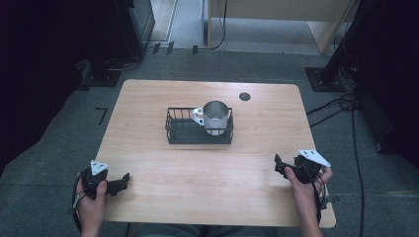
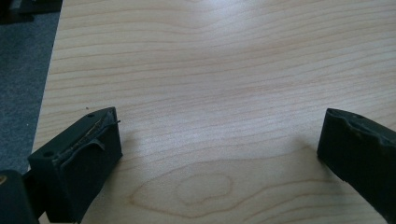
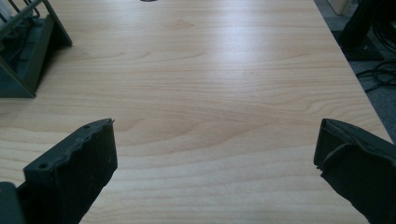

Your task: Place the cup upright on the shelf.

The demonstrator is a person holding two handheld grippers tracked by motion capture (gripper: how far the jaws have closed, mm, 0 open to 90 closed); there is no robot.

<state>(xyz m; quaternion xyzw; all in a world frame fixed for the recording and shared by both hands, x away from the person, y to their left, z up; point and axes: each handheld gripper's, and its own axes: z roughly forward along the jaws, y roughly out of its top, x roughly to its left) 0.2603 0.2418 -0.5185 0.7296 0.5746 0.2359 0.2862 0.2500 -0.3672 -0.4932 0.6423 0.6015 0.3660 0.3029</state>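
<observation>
Both your jaws wide open, empty. Left gripper sits at table 7 o'clock, right gripper at 4. Cup stands upright in basket centre, approx 12 o'clock; right looks slightly nearer.

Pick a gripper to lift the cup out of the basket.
Right, marginally. The cup sits at the right end of the basket, nearer the right gripper. Both grippers have jaws open and empty.

- light wood table on grey carpet floor
- black cables trailing off to the right
- dark equipment stands at the back
</observation>
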